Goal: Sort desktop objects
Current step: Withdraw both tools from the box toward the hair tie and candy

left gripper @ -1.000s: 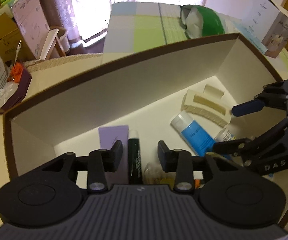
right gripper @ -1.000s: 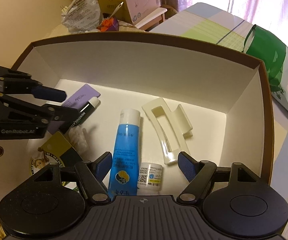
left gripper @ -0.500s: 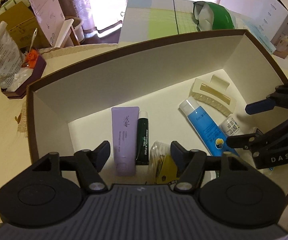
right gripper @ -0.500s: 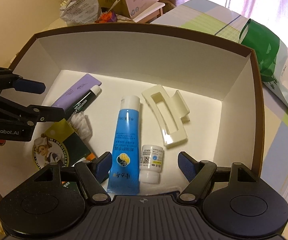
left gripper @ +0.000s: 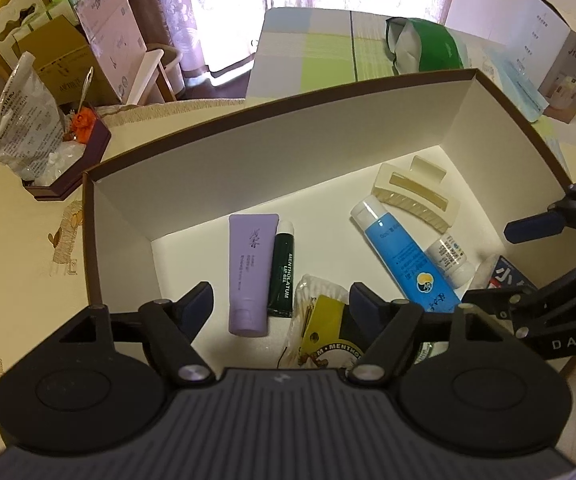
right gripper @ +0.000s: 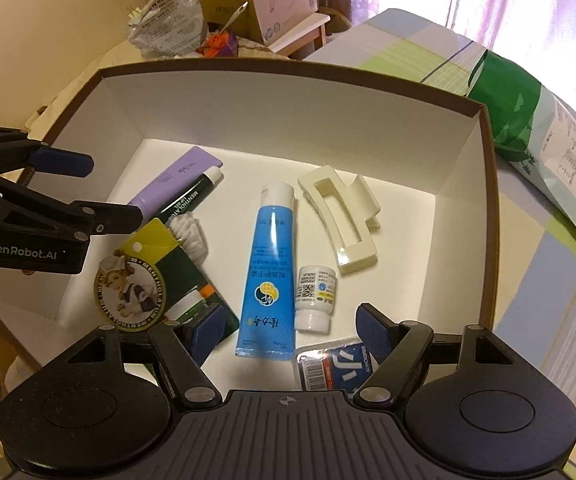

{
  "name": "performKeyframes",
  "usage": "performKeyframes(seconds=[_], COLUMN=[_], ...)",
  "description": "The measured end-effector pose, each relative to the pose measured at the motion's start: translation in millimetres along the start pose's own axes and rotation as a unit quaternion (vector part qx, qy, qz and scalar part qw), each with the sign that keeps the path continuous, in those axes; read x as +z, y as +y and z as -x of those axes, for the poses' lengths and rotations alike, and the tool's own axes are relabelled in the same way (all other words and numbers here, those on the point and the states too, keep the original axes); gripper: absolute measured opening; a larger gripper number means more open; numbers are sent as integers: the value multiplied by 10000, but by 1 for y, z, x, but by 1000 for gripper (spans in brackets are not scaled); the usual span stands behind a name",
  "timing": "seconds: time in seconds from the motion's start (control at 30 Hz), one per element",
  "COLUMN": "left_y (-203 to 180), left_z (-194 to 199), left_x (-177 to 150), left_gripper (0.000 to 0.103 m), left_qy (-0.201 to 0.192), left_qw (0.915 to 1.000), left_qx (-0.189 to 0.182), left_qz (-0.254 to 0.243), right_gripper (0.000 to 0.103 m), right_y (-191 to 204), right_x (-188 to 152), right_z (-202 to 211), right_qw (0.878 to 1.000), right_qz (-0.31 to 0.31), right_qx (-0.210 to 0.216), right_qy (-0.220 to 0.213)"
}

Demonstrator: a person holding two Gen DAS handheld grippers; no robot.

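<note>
A brown-rimmed white box (left gripper: 272,168) (right gripper: 295,116) holds a purple tube (left gripper: 250,272) (right gripper: 176,178), a green lip gel tube (left gripper: 284,270) (right gripper: 192,198), cotton swabs (left gripper: 315,292) (right gripper: 188,234), a Mentholatum card pack (right gripper: 148,280) (left gripper: 327,332), a blue tube (left gripper: 401,256) (right gripper: 270,268), a small white bottle (left gripper: 449,260) (right gripper: 315,294), a cream hair claw (left gripper: 413,196) (right gripper: 343,216) and a blue-and-white packet (right gripper: 337,370) (left gripper: 507,276). My left gripper (left gripper: 280,304) (right gripper: 100,188) is open and empty above the box's left part. My right gripper (right gripper: 286,330) (left gripper: 499,260) is open and empty above its near right part.
A green-and-white bag (left gripper: 423,46) (right gripper: 535,136) lies on the checked cloth behind the box. A white carton (left gripper: 567,56) stands at the far right. A dark tray with a plastic bag (left gripper: 48,136) (right gripper: 176,28) and cardboard boxes (left gripper: 60,64) sit to the left.
Both grippers have drawn back and up out of the box, so more of its contents show. The left gripper's jaws have opened wider. The objects in the box have not moved.
</note>
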State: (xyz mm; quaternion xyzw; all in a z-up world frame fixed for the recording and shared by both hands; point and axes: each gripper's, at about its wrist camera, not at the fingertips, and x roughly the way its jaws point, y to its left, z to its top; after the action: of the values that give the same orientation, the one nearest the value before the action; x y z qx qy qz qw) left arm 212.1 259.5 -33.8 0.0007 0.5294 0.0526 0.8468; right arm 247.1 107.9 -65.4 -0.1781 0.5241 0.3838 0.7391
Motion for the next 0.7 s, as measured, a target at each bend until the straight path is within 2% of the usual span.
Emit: performKeyframes(seconds=[0.7], left_y=[-14], left_z=[54], left_x=[-22], left_gripper=[82], left_qy=[-441], left_qw=[9988], left_qx=[228], left_qz=[12], right_gripper=[79], right_y=[11], right_x=[-31], right_z=[47], right_qw=[9989], right_qz=[-133], right_qx=[-74], right_qy=[-447])
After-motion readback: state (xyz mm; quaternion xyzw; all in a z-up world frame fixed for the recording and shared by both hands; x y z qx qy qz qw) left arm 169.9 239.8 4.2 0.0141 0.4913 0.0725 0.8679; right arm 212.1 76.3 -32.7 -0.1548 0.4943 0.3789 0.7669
